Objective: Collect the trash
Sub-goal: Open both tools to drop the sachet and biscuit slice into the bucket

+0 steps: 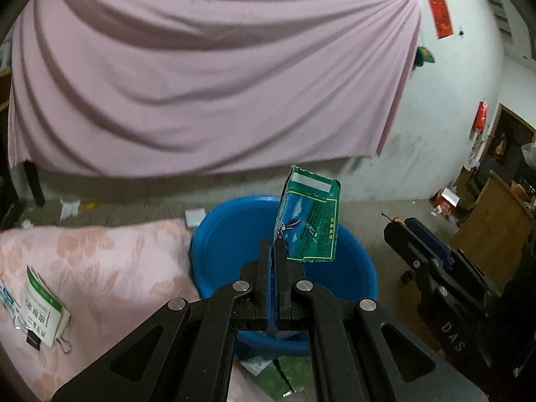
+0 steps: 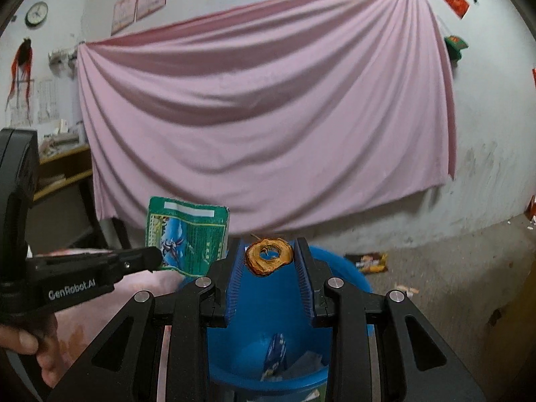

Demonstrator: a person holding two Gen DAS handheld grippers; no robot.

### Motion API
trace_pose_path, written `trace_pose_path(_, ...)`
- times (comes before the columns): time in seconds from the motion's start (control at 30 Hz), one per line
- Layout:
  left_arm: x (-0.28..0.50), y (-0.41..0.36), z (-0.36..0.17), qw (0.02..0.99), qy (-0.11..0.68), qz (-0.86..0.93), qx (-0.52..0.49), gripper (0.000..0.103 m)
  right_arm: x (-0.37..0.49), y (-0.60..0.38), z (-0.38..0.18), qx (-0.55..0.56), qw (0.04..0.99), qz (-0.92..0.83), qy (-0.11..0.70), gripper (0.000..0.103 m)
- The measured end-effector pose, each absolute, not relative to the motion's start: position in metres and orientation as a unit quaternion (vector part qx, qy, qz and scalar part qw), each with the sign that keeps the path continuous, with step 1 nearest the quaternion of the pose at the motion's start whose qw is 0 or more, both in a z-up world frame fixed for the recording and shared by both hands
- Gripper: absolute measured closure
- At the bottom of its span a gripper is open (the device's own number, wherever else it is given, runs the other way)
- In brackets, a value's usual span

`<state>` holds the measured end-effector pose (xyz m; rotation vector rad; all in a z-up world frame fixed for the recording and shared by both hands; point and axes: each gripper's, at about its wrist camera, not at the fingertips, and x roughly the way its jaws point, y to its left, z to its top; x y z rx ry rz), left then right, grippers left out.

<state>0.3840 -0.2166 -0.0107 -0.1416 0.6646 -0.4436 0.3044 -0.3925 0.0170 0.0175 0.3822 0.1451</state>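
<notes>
My left gripper [image 1: 275, 246] is shut on the lower corner of a green and blue wrapper [image 1: 310, 219], which stands up over the blue plastic basin [image 1: 227, 234]. From the right wrist view the same wrapper [image 2: 187, 236] shows at the left, pinched by the left gripper [image 2: 152, 258]. My right gripper [image 2: 269, 251] is shut on a brown, dried apple core [image 2: 269, 256], held between its blue pads above the basin [image 2: 241, 345]. In the left wrist view the right gripper [image 1: 407, 226] reaches in from the right, the core only just visible at its tip.
Wrappers and scraps [image 2: 278, 358] lie in the basin's bottom. A pink flowered cloth [image 1: 100, 268] covers the surface at left, with a booklet and binder clips [image 1: 43, 311]. A pink sheet [image 2: 268, 117] hangs on the wall. Litter [image 2: 372, 263] and boxes [image 1: 445, 201] lie on the floor.
</notes>
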Motion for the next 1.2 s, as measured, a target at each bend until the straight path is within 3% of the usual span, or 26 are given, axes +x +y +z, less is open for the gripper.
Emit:
trace_pose_path(0.27, 0.395, -0.215, -0.03, 0.899, 0.377, -0.209, -0.074, 0.103, 0.316, -0.387, 0.002, 0.002, 0.969, 0.069, 0.239, 0.075)
trace_pose_path(0.93, 0.404, -0.219, -0.043, 0.879, 0.422, -0.204, -0.084, 0.102, 0.331, -0.385, -0.015, 0.014, 0.953, 0.066, 0.294, 0.074)
trace_pose_path(1.2, 0.407, -0.216, -0.043, 0.877, 0.428, -0.199, -0.092, 0.091, 0.336, -0.388, -0.018, 0.022, 0.95, 0.063, 0.305, 0.074)
